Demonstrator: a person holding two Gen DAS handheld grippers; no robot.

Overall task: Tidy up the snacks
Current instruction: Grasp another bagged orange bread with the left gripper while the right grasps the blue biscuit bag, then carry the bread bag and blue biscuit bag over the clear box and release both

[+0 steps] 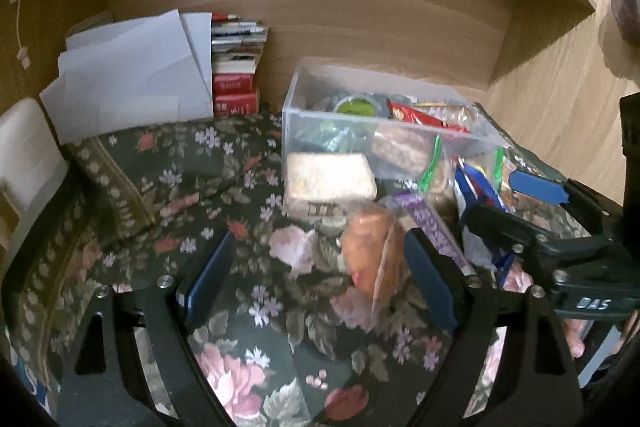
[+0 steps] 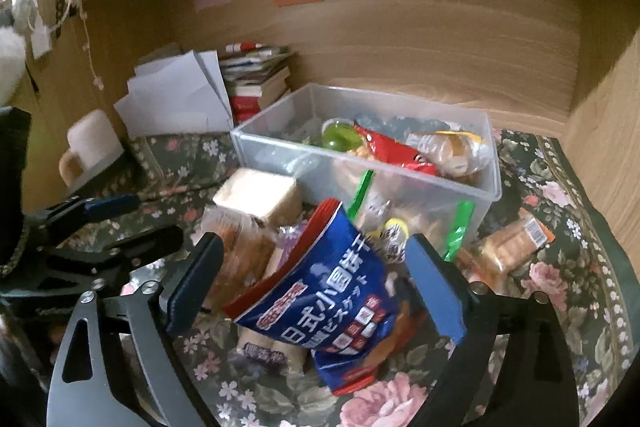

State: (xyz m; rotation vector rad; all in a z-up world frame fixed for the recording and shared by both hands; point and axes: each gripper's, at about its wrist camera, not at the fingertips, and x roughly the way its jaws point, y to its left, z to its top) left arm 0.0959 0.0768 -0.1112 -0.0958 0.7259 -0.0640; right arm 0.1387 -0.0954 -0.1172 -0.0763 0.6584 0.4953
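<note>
A clear plastic box (image 1: pixel 304 79) (image 2: pixel 494 163) stands on the floral cloth and holds several snacks. Loose snacks lie in front of it: a pale wrapped cake (image 1: pixel 330 177) (image 2: pixel 260 193), an orange pastry pack (image 1: pixel 374 251) (image 2: pixel 240 251), a purple pack (image 1: pixel 434 229) and a blue biscuit bag (image 2: pixel 332 295) (image 1: pixel 476 193). My left gripper (image 1: pixel 320 283) is open, its jaws wide apart, with the pastry pack just inside its right finger. My right gripper (image 2: pixel 316 287) is open around the blue bag, not pinching it.
The floral cloth (image 1: pixel 248 359) covers the desk inside a wooden alcove. White papers (image 1: pixel 132 83) and stacked books (image 1: pixel 236 67) stand at the back left, with a cream mug (image 2: pixel 90 147) beside them. Another wrapped pastry (image 2: pixel 512 243) lies right of the box.
</note>
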